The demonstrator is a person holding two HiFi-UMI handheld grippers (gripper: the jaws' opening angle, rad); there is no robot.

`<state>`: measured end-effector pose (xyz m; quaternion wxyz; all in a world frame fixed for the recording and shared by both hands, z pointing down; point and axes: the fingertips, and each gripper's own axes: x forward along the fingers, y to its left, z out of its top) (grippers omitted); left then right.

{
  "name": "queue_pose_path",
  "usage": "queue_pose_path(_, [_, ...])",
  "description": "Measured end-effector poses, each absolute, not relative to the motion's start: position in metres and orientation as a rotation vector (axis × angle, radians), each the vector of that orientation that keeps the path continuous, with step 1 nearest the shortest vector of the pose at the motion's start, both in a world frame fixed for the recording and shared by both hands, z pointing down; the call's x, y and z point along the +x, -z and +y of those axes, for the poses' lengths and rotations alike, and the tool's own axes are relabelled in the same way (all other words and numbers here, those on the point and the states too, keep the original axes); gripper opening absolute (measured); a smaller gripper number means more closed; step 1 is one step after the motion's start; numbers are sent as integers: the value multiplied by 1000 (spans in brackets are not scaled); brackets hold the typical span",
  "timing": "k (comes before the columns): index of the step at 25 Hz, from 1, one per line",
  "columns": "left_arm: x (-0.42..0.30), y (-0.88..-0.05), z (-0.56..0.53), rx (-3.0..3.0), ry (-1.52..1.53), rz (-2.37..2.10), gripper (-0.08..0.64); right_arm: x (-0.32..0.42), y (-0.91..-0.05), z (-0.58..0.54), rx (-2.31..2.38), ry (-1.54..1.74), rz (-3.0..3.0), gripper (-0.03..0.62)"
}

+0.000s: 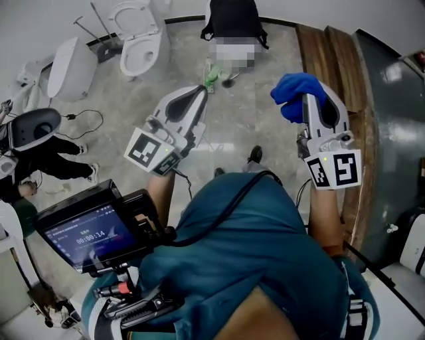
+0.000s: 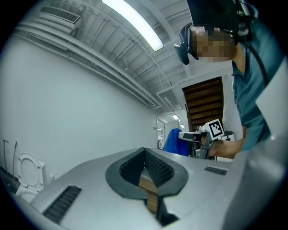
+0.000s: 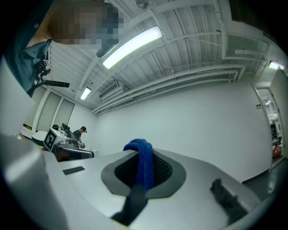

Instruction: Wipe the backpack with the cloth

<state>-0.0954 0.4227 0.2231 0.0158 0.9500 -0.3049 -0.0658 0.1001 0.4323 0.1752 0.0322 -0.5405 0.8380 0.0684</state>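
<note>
The black backpack stands on the marble floor at the far end of the head view, well beyond both grippers. My right gripper is held up at the right, shut on a blue cloth. In the right gripper view that cloth hangs bunched between the jaws, which point at a bare white wall. My left gripper is raised at centre left with its jaws together and nothing in them. The left gripper view also catches the blue cloth off to the right.
A white toilet and a second white fixture stand at the far left. A small green item lies on the floor before the backpack. Wooden panelling runs along the right. A monitor rig hangs at my chest.
</note>
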Motion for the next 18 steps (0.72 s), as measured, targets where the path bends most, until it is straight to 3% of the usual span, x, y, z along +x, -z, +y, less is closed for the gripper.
queue_pose_path(18, [-95,-218,433,2952,221,-963,3,104,-195,437,-1723,-160,2619,20])
